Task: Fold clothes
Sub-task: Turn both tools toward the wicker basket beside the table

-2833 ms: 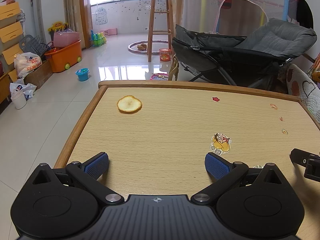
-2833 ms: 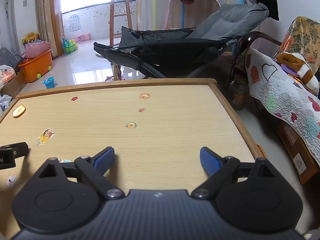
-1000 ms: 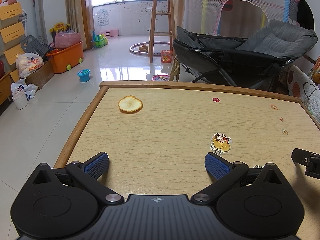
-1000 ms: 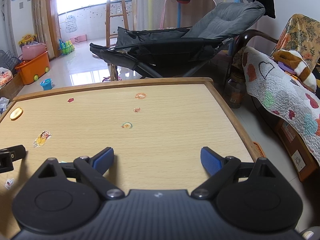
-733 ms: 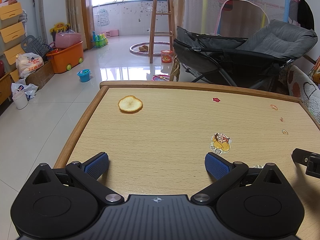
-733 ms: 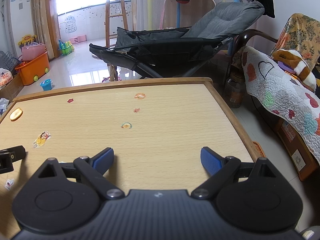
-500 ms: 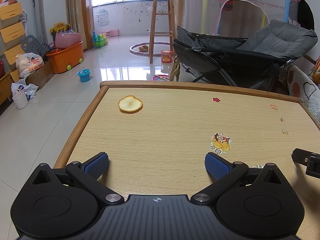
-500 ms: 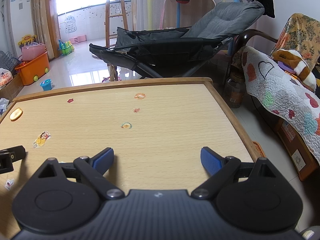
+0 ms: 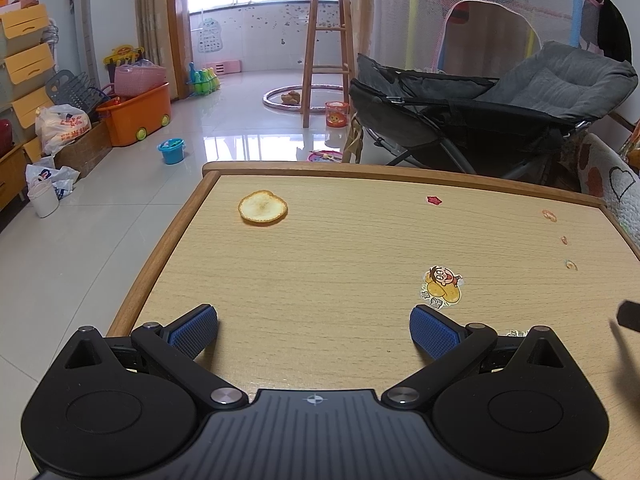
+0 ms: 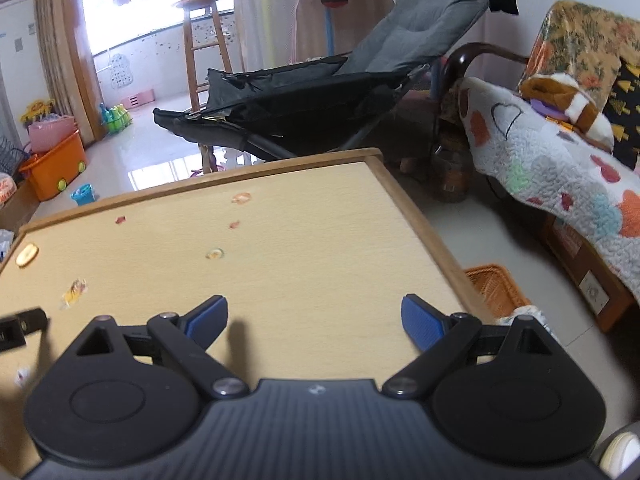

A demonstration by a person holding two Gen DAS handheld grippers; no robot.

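a: which step is in hand?

b: none of the folding proper, it would seem. both tools are held low over the bench [image 9: 360, 240], the left gripper [image 9: 314, 326] with its blue pads spread wide and nothing between them, the right gripper [image 10: 314, 320] spread just as wide and likewise empty.

a: and where are the clothes?

b: no garment can be seen on the bench in either view. only a round orange peel [image 9: 263, 208] near the far left corner and a few stickers, among them a cartoon sticker [image 9: 441, 286], are found on the wood. a wicker basket [image 10: 496, 286] is seen on the floor just beside the bench's right edge, with something pale at its near side; whether that is cloth cannot be told.

a: how does the task's thing look, then?

b: nothing can be said of its colour, fabric or lay, as it is not shown clearly anywhere.

a: what is called for next?

b: a garment must first be fetched and spread flat on the bench. it is judged that the right gripper, being tilted toward the basket side, is the better placed for that reach. the pads would need to be closed on an edge of cloth, not a bunched middle, so that it can be laid out without tangling.
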